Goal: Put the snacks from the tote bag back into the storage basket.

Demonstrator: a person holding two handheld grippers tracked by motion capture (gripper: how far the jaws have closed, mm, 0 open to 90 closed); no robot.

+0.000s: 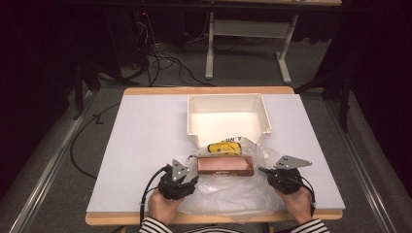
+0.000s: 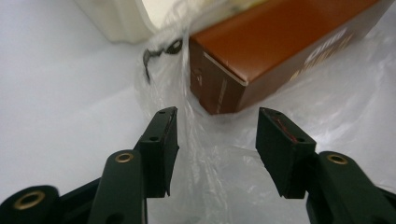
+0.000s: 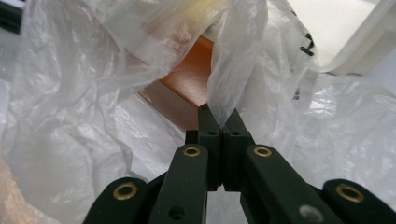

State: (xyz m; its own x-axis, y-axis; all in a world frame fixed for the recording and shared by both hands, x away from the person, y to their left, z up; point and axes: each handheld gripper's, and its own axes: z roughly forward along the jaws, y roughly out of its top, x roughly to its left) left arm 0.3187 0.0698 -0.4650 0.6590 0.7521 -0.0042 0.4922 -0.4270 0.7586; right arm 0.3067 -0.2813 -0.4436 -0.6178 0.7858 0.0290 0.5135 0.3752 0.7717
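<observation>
High view: one white bin [image 1: 228, 119] stands empty at the far side of the counter [image 1: 141, 145]. One clear plastic bag [image 1: 228, 191] lies at the near edge, holding one brown box [image 1: 225, 165] and one yellow item [image 1: 224, 147]. The left claw [image 1: 190, 171] and right claw [image 1: 265, 171] flank the bag, likely to spread its mouth.

Left gripper view: left claw [image 2: 217, 133] gapes open beside the box [image 2: 261, 51], nothing between the jaws.

Right gripper view: right claw [image 3: 223, 122] is clamped on a fold of the bag [image 3: 236, 65], lifting film off the box [image 3: 189, 77].
</observation>
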